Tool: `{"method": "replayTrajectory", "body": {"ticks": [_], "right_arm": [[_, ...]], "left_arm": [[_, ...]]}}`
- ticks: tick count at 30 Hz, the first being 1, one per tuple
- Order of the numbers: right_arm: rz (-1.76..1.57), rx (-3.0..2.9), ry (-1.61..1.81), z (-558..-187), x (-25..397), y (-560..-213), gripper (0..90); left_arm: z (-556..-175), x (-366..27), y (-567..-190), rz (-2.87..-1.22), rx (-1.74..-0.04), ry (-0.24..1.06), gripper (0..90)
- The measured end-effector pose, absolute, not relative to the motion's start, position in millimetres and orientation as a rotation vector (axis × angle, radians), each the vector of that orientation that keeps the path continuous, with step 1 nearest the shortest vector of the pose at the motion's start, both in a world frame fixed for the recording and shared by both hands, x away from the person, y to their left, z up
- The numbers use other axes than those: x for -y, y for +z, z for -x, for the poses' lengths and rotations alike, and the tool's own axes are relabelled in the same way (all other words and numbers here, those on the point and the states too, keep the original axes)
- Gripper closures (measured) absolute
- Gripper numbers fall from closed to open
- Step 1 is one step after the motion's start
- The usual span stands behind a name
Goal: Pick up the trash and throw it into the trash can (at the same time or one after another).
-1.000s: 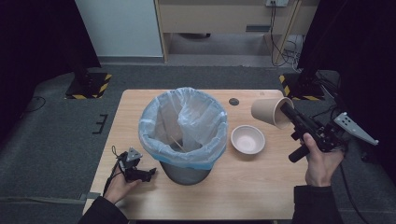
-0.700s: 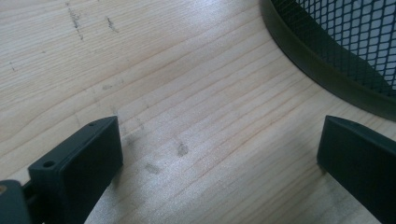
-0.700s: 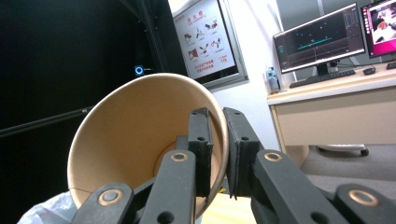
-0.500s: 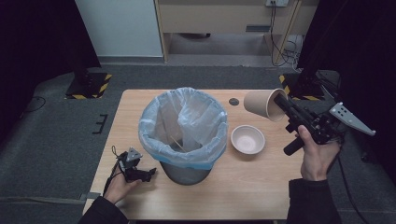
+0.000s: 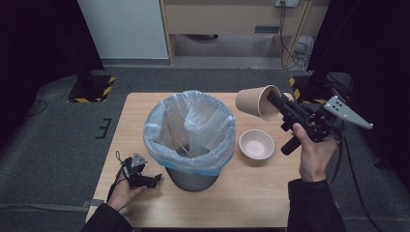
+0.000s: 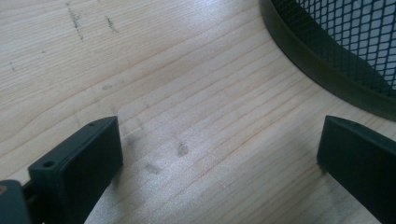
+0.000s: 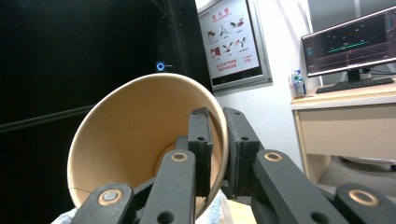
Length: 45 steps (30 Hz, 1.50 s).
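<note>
Left gripper (image 5: 155, 181): showing a black body, a thin black cable looping behind, a small grey three-cornered plate on top.
Left jaws: appearing as flat matte black blocks, each carrying a small round hole.
Right gripper (image 5: 270, 96): wearing black linkage arms with brass-coloured pivot pins, a black handle, a grey three-cornered plate dotted with holes.
Sleeves: both forearms wearing dark, near-black cuffs.
Right cable: trailing black from the gripper's rear.
</note>
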State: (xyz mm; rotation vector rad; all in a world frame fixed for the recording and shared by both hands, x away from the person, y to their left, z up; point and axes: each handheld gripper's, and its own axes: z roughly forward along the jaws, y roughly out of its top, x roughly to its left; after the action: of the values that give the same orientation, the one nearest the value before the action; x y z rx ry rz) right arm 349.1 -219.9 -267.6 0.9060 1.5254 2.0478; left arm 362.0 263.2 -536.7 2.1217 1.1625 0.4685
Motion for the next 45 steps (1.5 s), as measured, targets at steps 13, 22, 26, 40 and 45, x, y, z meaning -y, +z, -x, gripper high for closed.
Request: {"method": "replayTrajectory", "body": {"ticks": [13, 22, 26, 40, 45], "right_arm": [[-0.881, -1.596, 2.048, -357, 190, -268, 82.4], [-0.862, -1.648, 2.043, -364, 168, -269, 82.3], [-0.866, -1.666, 2.045, -368, 159, -271, 82.3], [-0.879, -1.745, 2.007, -377, 142, -283, 82.1], [-0.881, -1.784, 1.986, -379, 136, -287, 81.9]], "left_arm": [[-362, -263, -537, -2.122, -1.163, 0.469, 0.0], [-362, -263, -537, -2.122, -1.163, 0.469, 0.0], [-362, -263, -537, -2.122, -1.163, 0.469, 0.0], [-362, -263, -537, -2.122, -1.163, 0.468, 0.0], [-362, -263, -537, -2.122, -1.162, 0.468, 0.0]]}}
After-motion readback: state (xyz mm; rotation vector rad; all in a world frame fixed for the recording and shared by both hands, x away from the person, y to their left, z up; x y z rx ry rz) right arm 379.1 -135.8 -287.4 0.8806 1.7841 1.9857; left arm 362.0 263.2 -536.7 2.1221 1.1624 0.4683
